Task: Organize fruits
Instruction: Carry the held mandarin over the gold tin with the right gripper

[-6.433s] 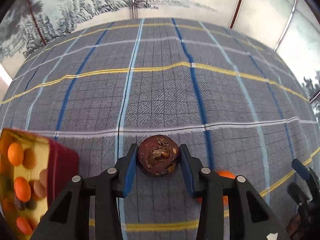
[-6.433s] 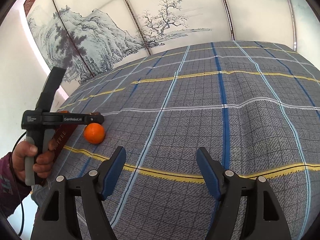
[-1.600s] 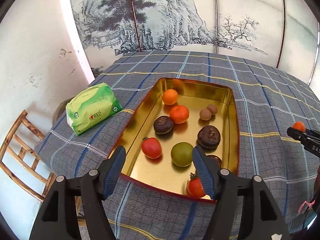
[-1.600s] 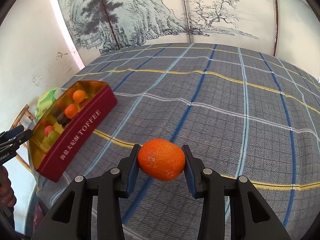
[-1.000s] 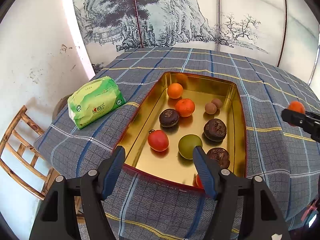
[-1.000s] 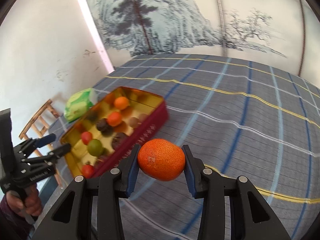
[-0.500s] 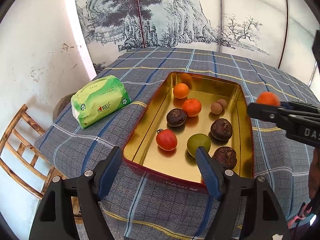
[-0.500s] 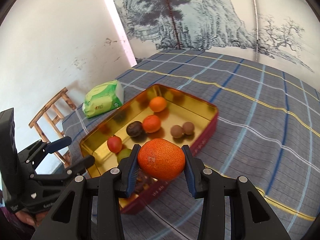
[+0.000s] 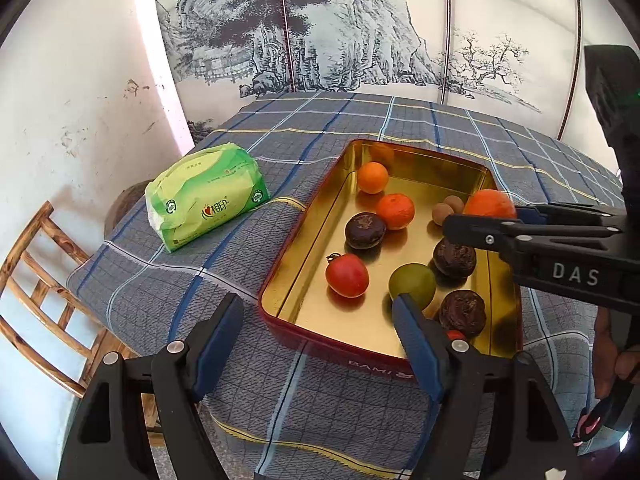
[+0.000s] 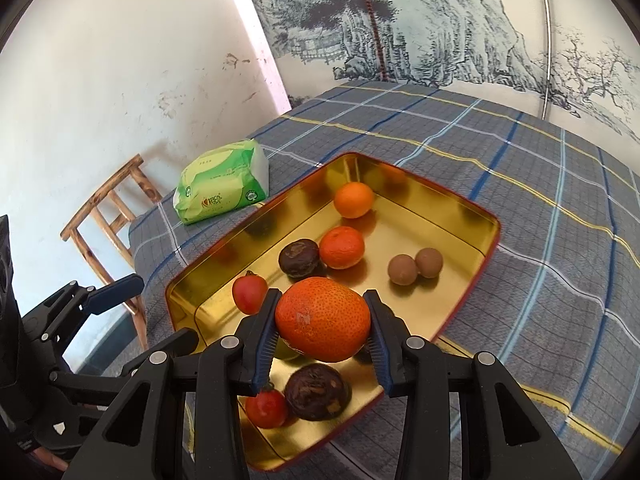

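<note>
Above the gold-lined tin (image 10: pixel 486 248), the right gripper (image 10: pixel 323 336) is clamped on a large orange (image 10: pixel 322 319), both blue pads pressed against its sides, the fruit clear of the tin floor. From the left wrist view the same orange (image 9: pixel 489 204) shows at the tip of the right gripper (image 9: pixel 476 226), over the right-hand part of the tin (image 9: pixel 304 240).

Lying on the tin floor: two smaller oranges (image 10: pixel 353 199) (image 10: pixel 341 247), one behind the other toward the far end; a dark brown wrinkled fruit (image 10: pixel 299 258) touching the nearer of those oranges; two small tan round fruits (image 10: pixel 415 266) touching each other near the right wall; a red tomato (image 10: pixel 249 293) near the left wall; a second tomato (image 10: pixel 266 407) and a second dark brown fruit (image 10: pixel 318 391) side by side at the near end. A green round fruit (image 9: pixel 412 285) and a third dark brown fruit (image 9: pixel 455 258) appear in the left wrist view; in the right wrist view they are mostly hidden behind the held orange.

The left gripper (image 9: pixel 318 334) stands short of the near rim of the tin, its jaws apart with nothing between them. The tin rests on a grey plaid tablecloth (image 10: pixel 540 208). A green tissue pack (image 9: pixel 206 196) lies on the cloth left of the tin, apart from it. A wooden chair (image 9: pixel 38 280) stands beside the table's left edge. A painted landscape screen (image 9: pixel 340 24) closes the background.
</note>
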Tool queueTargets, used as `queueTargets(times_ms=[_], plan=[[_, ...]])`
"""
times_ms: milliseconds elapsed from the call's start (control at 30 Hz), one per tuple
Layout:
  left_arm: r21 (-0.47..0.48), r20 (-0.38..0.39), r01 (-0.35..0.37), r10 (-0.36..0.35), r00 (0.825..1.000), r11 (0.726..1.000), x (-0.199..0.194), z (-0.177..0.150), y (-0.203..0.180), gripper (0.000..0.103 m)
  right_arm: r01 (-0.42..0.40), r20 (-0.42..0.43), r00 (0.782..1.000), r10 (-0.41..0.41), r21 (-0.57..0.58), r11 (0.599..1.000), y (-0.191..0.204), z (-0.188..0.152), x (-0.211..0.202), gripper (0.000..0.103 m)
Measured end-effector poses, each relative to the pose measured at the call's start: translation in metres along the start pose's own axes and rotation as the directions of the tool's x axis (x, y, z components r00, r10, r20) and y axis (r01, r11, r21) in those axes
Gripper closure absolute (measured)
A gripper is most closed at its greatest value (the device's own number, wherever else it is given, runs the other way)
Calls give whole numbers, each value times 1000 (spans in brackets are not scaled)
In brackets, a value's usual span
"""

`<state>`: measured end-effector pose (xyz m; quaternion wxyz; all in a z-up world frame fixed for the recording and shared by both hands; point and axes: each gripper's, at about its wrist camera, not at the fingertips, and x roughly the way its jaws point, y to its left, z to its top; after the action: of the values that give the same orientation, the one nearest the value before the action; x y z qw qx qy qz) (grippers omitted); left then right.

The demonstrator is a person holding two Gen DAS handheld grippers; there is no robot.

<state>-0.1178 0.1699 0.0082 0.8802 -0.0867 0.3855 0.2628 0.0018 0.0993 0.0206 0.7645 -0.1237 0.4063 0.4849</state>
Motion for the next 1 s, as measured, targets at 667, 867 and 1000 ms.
queueTargets(times_ms=[667,867,1000], plan=[[-18,-24,7,-8,1000,1000,14,-1,11,30,4,-45,999,-4,-6,1000,3,11,31,61],[-24,-31,8,-9,999,1000,17,-2,15,30,8,-53,999,-9,-14,1000,5,14,36,61],[-25,-31,9,-10,999,1000,18,-2,17,30,11,-59,998,-12,-15,1000,7,16,40,61]])
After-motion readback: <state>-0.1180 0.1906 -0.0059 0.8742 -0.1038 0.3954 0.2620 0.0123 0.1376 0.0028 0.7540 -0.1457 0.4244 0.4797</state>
